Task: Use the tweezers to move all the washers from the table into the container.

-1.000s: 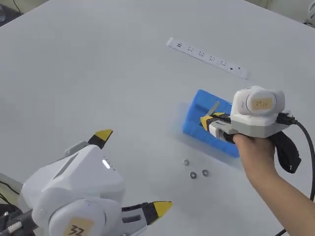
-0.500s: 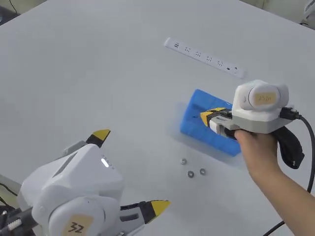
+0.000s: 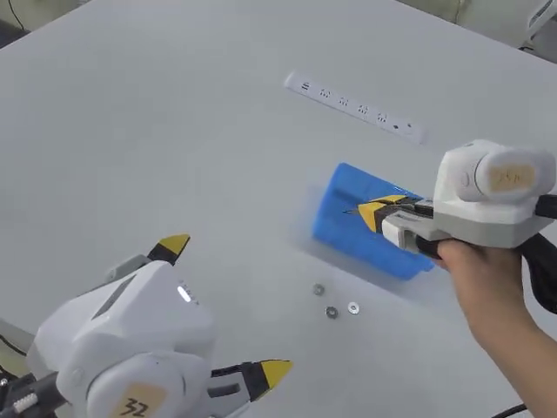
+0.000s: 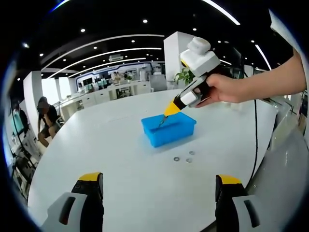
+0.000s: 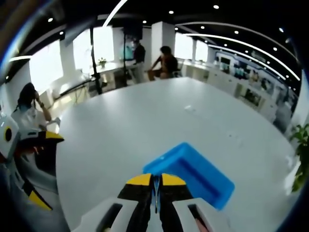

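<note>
1. Washers [image 3: 331, 312]: we count three, close together on the white table [image 3: 174, 131], just beside the near long wall of the container [image 3: 344, 228] and outside it.
2. We see the container as a blue rectangular tray with an open top, sitting flat on the table. In the right gripper view its inside reads as plain blue; we cannot tell what lies in it.
3. We mark the tweezers [image 4: 161, 121] as a thin metal pair sticking out past the tips of the right gripper [image 3: 372, 212]. They slant down, with the tip inside the container's opening. We cannot tell whether the tip touches the floor of the tray.
4. We see the right gripper's jaws pressed together, pinching the tweezers. It hangs over the container's far side.
5. We see the left gripper [image 3: 224, 309] low and near us, jaws spread wide over bare table, well apart from the washers and container.
6. We note a white power strip [image 3: 352, 107] beyond the container, apart from it.
</note>
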Demonstrator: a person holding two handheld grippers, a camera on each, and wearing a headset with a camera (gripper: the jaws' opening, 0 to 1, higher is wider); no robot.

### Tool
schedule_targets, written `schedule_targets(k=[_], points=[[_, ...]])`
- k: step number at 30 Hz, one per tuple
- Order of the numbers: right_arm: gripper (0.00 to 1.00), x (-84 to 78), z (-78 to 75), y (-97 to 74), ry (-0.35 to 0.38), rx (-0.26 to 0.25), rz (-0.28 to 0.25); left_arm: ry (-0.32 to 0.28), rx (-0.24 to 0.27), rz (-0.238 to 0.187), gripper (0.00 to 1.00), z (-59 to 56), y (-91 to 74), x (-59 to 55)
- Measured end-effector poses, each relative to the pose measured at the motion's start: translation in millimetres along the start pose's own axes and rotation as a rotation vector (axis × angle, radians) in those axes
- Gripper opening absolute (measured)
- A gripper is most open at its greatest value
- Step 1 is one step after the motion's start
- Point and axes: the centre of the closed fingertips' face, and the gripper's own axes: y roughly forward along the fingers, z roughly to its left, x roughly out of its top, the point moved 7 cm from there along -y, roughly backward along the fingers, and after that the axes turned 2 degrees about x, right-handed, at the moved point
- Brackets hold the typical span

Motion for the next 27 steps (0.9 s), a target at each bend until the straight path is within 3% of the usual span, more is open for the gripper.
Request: schedule_targets(k=[3, 6, 12, 20, 27], points=[[0.01, -4.8, 6.9, -4.0, -0.009, 0.027, 0.026, 0.001, -0.002, 0.002, 0.99, -0.4, 0.2, -0.3], [0.01, -12.6, 14.8, -4.7, -0.044, 0.045, 0.079, 0.003, -0.001, 0.007, 0.99, -0.3, 0.5, -0.9], [0.01, -35.5, 27.8, -3.8, -0.048, 0.111, 0.186, 0.003, 0.0, 0.002, 0.99, 0.0, 0.1, -0.5], [0.01, -44.8, 33.7, 4.5, -0.046, 0.137, 0.241, 0.006, 0.003, 0.018, 0.99, 0.4, 1.7, -3.1], [0.01, -53.8, 38.1, 9.8, -0.115, 0.125, 0.385, 0.011, 0.005, 0.031, 0.99, 0.7, 2.8, -4.7]])
